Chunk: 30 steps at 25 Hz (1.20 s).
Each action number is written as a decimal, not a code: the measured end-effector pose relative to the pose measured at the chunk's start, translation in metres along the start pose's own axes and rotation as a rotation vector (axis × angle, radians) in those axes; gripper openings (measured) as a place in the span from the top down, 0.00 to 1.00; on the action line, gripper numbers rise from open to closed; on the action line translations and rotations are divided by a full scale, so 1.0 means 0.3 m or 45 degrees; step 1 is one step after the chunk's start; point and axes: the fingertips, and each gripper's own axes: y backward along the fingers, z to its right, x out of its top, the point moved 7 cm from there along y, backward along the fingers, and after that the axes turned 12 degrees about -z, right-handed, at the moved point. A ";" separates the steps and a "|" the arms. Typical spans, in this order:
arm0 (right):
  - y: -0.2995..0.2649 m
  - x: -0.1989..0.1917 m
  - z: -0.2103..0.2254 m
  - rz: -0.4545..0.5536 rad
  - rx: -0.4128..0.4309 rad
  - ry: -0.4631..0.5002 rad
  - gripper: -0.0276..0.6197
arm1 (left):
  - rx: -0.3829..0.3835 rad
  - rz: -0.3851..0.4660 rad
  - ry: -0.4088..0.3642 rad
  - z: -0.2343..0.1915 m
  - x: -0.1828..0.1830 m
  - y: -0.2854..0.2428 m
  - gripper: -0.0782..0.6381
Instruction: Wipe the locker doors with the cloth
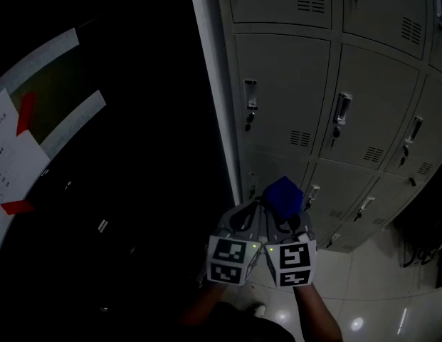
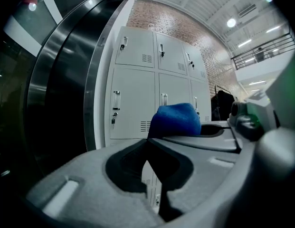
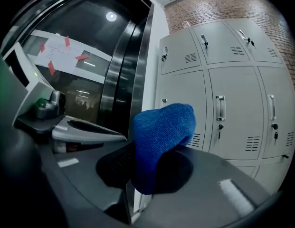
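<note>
Two tools side by side, short of locker doors near their left edge, right tool pinching blue cloth, left tool closed, empty

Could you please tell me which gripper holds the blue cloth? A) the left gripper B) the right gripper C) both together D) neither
B: the blue cloth sits clamped between the jaws of the right gripper; the left gripper has its jaws closed on nothing.
</note>
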 end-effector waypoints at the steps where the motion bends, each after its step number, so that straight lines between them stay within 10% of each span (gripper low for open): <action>1: -0.017 0.014 0.010 0.008 0.008 0.009 0.85 | 0.006 0.003 0.002 -0.007 0.013 -0.015 0.88; 30: -0.563 0.963 0.212 0.317 0.002 0.282 0.85 | -0.082 0.305 -0.062 -0.443 0.640 -0.292 0.88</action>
